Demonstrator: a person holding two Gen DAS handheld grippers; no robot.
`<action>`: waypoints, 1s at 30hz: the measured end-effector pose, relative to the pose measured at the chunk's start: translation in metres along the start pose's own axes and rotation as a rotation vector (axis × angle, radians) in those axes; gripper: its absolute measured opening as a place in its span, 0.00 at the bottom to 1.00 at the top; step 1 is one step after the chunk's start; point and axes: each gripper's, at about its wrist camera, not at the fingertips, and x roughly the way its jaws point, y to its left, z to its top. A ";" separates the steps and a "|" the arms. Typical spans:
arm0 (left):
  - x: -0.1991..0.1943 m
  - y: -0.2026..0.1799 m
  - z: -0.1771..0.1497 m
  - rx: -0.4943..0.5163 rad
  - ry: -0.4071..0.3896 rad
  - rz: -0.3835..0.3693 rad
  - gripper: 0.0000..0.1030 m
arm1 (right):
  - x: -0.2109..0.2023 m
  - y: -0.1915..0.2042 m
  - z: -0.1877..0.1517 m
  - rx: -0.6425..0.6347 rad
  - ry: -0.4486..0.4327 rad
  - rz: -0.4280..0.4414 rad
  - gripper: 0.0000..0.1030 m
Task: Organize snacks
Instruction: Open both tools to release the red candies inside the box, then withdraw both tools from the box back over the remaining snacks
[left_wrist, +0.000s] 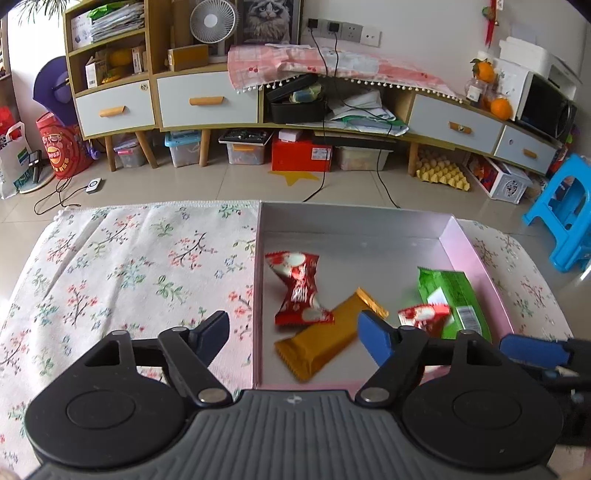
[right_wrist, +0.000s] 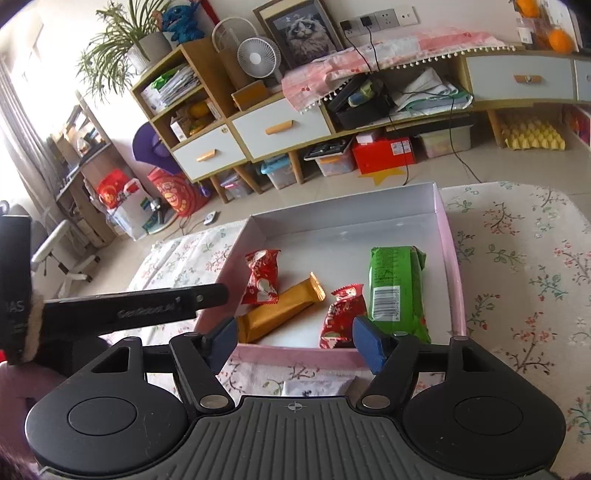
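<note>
A pink box (left_wrist: 476, 258) with a white floor sits on the floral cloth. Inside lie a twisted red packet (left_wrist: 299, 288), an orange bar (left_wrist: 325, 339), a small red packet (left_wrist: 424, 317) and a green packet (left_wrist: 454, 295). My left gripper (left_wrist: 295, 334) hangs open over the box's near left corner, above the orange bar, with nothing between its pads. My right gripper (right_wrist: 295, 343) stands open above the box's near wall (right_wrist: 295, 356). Beyond it lie the small red packet (right_wrist: 341, 314), the orange bar (right_wrist: 280, 312) and the green packet (right_wrist: 397, 288). One of its blue fingers (left_wrist: 532, 349) shows at the right.
The floral cloth (left_wrist: 129, 266) covers the table on both sides of the box. Past the table's far edge is tiled floor (left_wrist: 229, 181), a low cabinet (left_wrist: 207, 99) with storage bins under it, and a blue stool (left_wrist: 565, 218) at the right.
</note>
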 end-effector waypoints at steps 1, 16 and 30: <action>-0.002 0.001 -0.002 -0.002 0.003 -0.004 0.75 | -0.002 0.001 -0.001 -0.007 0.003 -0.004 0.70; -0.032 0.015 -0.044 -0.010 0.031 -0.005 0.97 | -0.025 0.007 -0.019 -0.072 0.007 -0.025 0.84; -0.046 0.022 -0.099 0.031 0.035 -0.010 0.99 | -0.043 0.011 -0.053 -0.184 0.016 -0.058 0.91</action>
